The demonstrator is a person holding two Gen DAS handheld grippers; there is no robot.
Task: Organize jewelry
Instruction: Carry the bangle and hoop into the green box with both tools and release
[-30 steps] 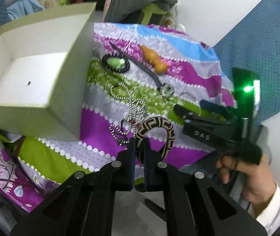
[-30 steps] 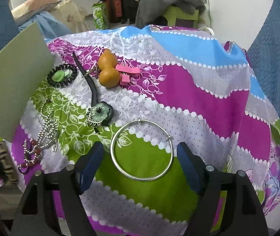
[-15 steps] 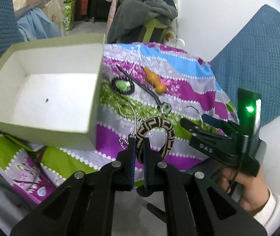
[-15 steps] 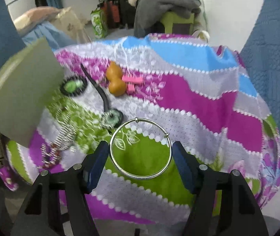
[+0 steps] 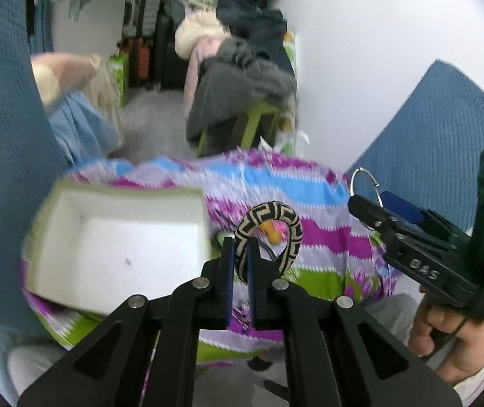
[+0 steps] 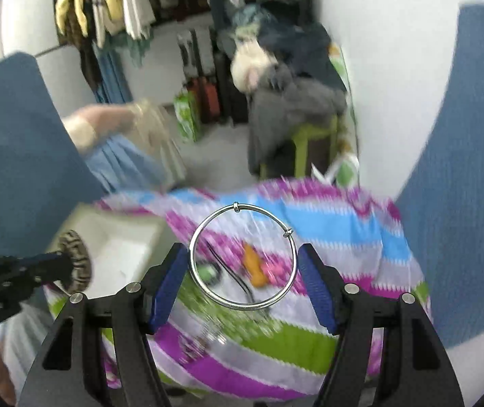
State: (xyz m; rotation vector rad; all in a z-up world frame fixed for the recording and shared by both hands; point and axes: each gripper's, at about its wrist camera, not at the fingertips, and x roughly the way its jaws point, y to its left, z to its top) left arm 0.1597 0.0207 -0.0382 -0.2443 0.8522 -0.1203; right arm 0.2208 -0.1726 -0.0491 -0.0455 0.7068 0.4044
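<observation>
Nearest in the left wrist view, the left gripper (image 5: 239, 264) has its jaws drawn almost together on one side of a black-and-tan woven bangle with a Greek-key pattern (image 5: 271, 234), which stands upright above the fingertips, lifted clear of the cloth. Off to the right of it, a hand (image 5: 445, 342) with a white cuff grips the black handle of the other tool.

The right gripper (image 6: 242, 281) carries a thin silver hoop bangle with 2 small beads on its rim (image 6: 242, 257). Its jaws have just been closing and now stand at middling width, the blue pads (image 6: 169, 281) pressing the hoop on its left and right sides, so the ring hangs in the air between them, facing the camera.

Below and beyond both tools lies the round tabletop under a striped cloth of purple, blue, green and white (image 6: 343, 230), badly blurred. On its left side sits an open pale-green cardboard box with a white inside (image 5: 119, 237); I see nothing in it but a small dark speck. Through the hoop, an orange gourd-shaped piece (image 6: 255, 264) lies on the cloth, with a pink bit (image 6: 272, 269) just beside it and a dark curved strand (image 6: 228, 271) to its left.

Farther back a grey garment is heaped on a green stool (image 5: 242, 81).
</observation>
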